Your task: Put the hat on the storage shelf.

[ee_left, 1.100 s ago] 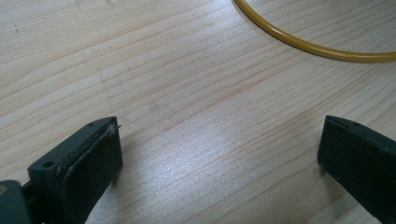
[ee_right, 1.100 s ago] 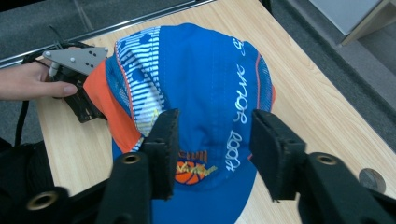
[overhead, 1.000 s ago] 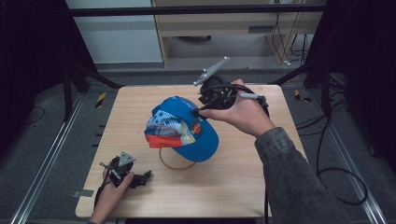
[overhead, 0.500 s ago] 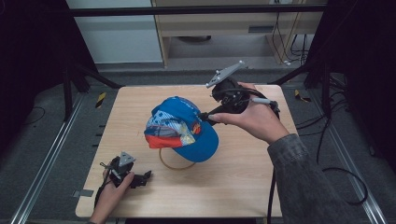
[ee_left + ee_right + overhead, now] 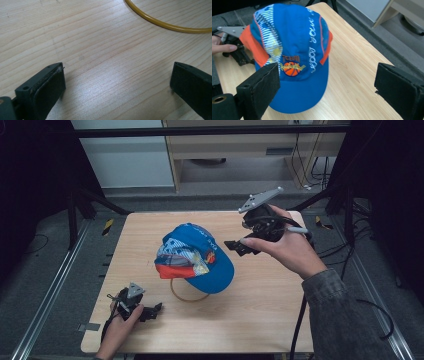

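While the blue cap [image 5: 200,257] sits on its yellow ring [image 5: 186,296] mid-table, the right gripper [image 5: 239,246], jaws just opened wide and empty, hangs beside it; best retreat level. Left gripper [image 5: 150,311] rests open, empty.

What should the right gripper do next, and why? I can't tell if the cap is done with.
Probably keep drawing back from the cap. The right gripper has just been opening, with nothing between its jaws, and the cap sits free over the yellow ring. The left gripper lies open on the table.
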The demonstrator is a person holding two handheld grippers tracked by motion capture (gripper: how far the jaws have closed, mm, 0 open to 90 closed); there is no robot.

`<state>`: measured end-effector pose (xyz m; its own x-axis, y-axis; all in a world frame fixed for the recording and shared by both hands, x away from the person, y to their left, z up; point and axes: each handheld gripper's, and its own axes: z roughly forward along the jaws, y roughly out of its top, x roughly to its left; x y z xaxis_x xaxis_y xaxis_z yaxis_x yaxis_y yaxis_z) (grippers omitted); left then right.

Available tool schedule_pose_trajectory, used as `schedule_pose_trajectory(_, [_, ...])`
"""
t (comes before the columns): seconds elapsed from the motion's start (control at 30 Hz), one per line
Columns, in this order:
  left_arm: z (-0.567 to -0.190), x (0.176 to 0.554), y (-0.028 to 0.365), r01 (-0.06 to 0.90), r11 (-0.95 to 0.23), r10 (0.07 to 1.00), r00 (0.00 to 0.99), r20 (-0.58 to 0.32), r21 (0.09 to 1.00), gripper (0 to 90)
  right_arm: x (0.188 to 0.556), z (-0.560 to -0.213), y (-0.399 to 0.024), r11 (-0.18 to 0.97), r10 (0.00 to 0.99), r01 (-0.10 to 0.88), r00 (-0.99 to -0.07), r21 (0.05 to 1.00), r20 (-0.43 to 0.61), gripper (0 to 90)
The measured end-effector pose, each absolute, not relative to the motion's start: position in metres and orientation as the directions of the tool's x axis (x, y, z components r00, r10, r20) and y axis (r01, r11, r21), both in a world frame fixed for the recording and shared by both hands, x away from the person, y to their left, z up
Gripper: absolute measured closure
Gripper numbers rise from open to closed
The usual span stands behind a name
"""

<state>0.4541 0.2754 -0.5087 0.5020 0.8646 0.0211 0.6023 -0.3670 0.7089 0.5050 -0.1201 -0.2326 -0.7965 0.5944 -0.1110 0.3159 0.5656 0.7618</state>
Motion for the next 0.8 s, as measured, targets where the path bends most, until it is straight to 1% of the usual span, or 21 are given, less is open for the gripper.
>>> schedule_pose_trajectory(0.3, [-0.509,0.454,0.275,0.601,-0.365,0.865,0.501,0.021,0.711,0.0,0.499,-0.236,-0.146,0.523,0.639,0.322,-0.761,0.79,-0.113,6.0])
schedule_pose_trajectory(0.8, [-0.509,0.454,0.275,0.601,-0.364,0.866,0.5,0.02,0.711,0.0,0.494,-0.263,-0.183,0.44,0.726,0.362,-0.682,0.822,-0.088,4.9])
